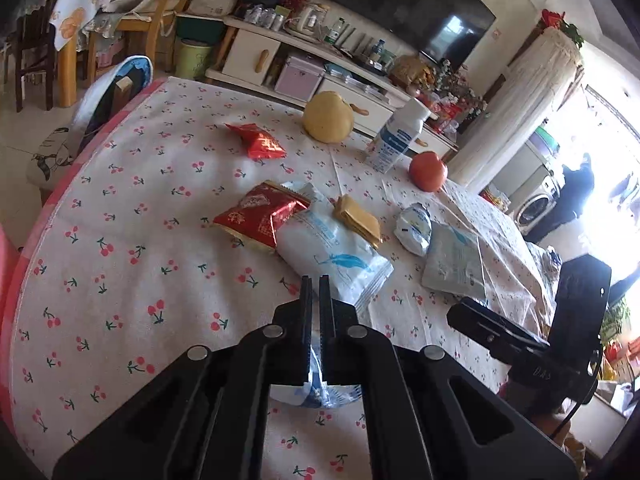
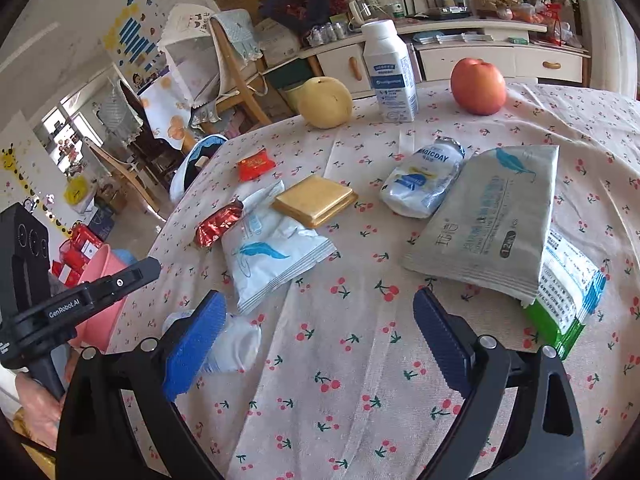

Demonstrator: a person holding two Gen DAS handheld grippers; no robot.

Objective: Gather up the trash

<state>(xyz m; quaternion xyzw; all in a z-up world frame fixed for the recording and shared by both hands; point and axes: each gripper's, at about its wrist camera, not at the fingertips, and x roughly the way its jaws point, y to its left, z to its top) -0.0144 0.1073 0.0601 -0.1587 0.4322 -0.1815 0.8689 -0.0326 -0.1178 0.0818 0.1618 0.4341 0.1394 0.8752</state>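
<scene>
Covering the round table, a cherry-print cloth [image 2: 340, 360] holds scattered wrappers [image 2: 272, 256].

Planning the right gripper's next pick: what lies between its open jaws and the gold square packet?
In the right wrist view, only bare cherry-print tablecloth lies between the right gripper and the gold square packet; the white feather-print wrapper sits just left of that line.

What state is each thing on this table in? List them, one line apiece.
left gripper: jaws shut on crumpled wrapper
right gripper: jaws open, nothing between them
milk bottle: upright, capped
apple: whole
pear: whole
grey pouch: lying flat, overlapping green pack
</scene>
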